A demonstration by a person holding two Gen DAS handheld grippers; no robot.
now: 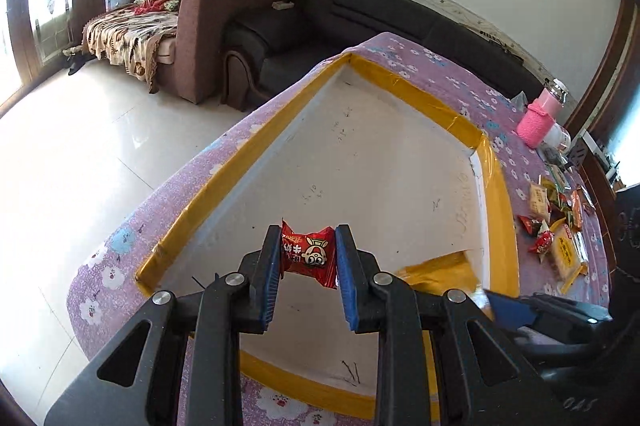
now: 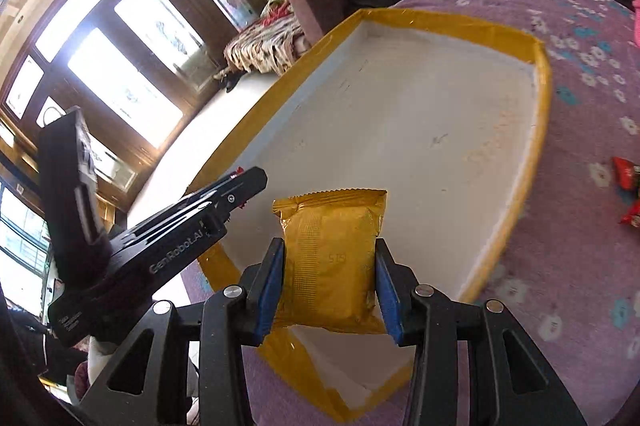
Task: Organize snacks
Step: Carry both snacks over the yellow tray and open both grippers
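My left gripper (image 1: 307, 252) is shut on a small red snack packet (image 1: 308, 253) with a cartoon face, held above the near part of a shallow white tray with a yellow taped rim (image 1: 420, 98). My right gripper (image 2: 329, 266) is shut on a gold foil snack packet (image 2: 330, 258), held above the same tray's near corner (image 2: 536, 162). The gold packet also shows in the left wrist view (image 1: 436, 272). The left gripper's body shows in the right wrist view (image 2: 172, 246) to the left. The tray's white floor holds no snacks.
The tray lies on a purple flowered cloth (image 1: 448, 66). A pile of loose snack packets (image 1: 560, 226) lies to the right of the tray, with a pink-sleeved bottle (image 1: 540, 114) behind it. Red packets (image 2: 628, 186) lie at the right edge. Sofas (image 1: 360, 14) stand beyond the table.
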